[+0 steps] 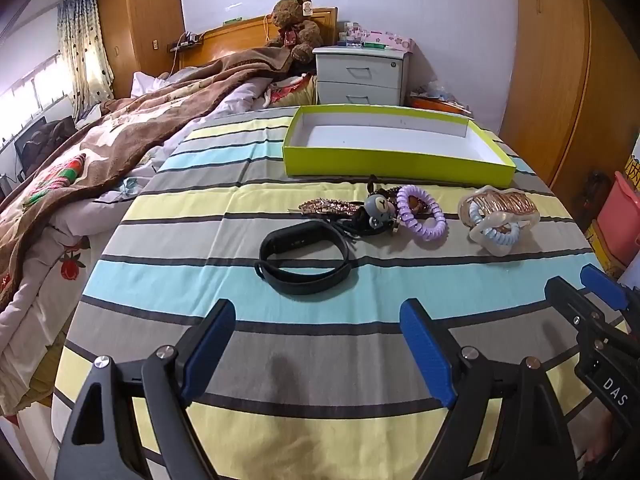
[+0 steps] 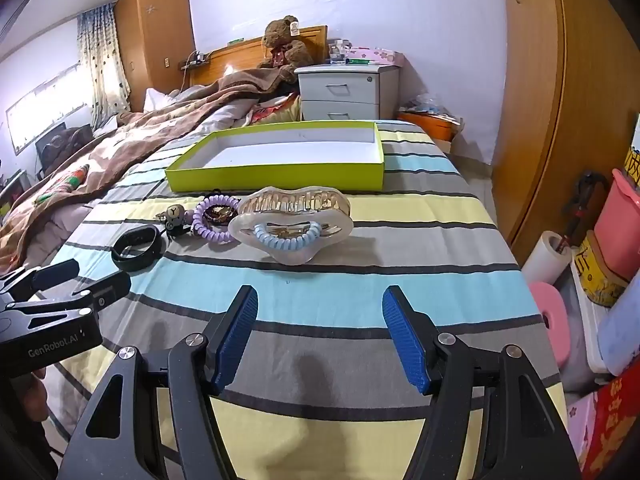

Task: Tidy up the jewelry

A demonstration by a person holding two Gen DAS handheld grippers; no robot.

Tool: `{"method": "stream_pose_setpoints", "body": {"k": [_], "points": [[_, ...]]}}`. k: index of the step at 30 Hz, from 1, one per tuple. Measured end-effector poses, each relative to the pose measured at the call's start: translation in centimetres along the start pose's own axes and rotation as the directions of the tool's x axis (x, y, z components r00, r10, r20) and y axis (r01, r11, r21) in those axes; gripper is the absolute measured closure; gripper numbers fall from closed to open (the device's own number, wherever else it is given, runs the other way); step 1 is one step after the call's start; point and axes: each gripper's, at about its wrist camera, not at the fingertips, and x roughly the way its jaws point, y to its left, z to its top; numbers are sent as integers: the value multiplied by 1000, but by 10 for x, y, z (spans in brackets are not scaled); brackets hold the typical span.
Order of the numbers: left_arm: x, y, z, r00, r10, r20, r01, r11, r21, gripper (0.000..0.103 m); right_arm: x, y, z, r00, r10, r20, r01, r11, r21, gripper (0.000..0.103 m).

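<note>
Bed: striped sheet, carries everything I see.
Box: green, white inside, at the far end.
Hair claw: near the box, blue coil tie inside.
Wristband: black, nearest my left hand-held gripper, spread, holding nothing.
Purple coil tie: between.
Right hand-held gripper: spread, holding nothing.

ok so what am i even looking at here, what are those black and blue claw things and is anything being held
Those are two handheld grippers, one in each of a person's hands, each with a fisheye camera looking along its fingers. One picture is from the left gripper, the other from the right gripper. Both are open and hold nothing. On the striped bedspread lie a black wristband, a purple coil hair tie, a large translucent hair claw with a blue coil hair tie, and an empty green box.
</note>
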Motion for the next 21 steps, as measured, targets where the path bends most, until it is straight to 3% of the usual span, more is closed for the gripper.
{"method": "stream_pose_setpoints", "body": {"k": [12,14,21], "points": [[-16,-7,-23,1000,7,23,-7,1000,5,17,3,1,-1,1000,1,1,-1,1000,4,38],[0,1,-2,1000,10,-17,-10,1000,-4,17,4,0,-1,1000,1,-1,-1,1000,5,38],[-1,2,-1,1000,11,-20,-11,1000,-3,17,0,2,0,1000,2,3,-2,1000,4,38]]}}
